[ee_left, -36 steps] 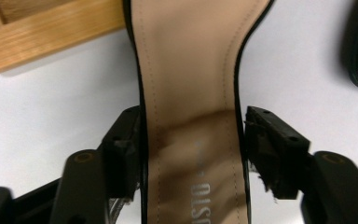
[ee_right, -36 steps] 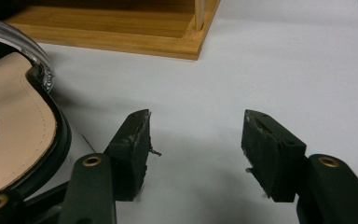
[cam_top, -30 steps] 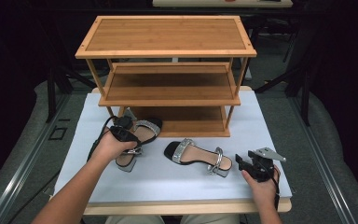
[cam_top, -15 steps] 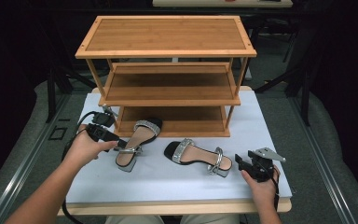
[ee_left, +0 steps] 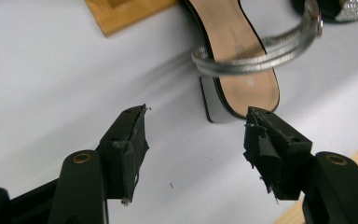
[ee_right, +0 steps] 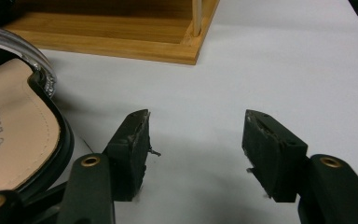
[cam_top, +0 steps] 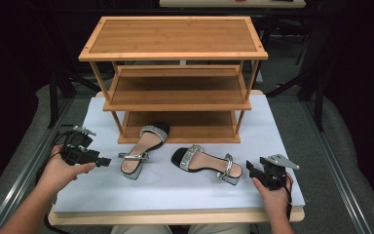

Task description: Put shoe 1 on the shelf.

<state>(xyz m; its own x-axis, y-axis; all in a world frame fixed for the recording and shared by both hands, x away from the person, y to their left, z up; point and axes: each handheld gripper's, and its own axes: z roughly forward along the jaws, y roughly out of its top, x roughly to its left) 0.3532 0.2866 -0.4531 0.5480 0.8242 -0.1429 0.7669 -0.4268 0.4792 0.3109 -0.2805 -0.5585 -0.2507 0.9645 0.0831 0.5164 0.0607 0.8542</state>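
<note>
Currently we are holding the left gripper (cam_top: 104,162) with its jaws spread wide and empty, just to the left of the near sandal's heel; in the left gripper view that left sandal (ee_left: 235,60) is lying directly ahead of the jaws, its block heel toward us and its silver ankle strap arching over the footbed. We are resting the right gripper (cam_top: 251,170), jaws likewise parted and holding nothing, just beside the heel end of the right sandal (cam_top: 205,162). Both sandals are lying on the white table (cam_top: 175,187) in front of the wooden shoe rack (cam_top: 175,39). We are judging the step in hand to be the approach to the left sandal, before any grasp. The next move is calling for us to advance the left gripper, bracket the heel or the strap between the jaws and close on it. The left sandal's long axis is running from the near left to the far right, its toe touching or overlapping the lowest shelf's front edge. The right sandal's axis is running nearly across the table, toe pointing left, heel right.
</note>
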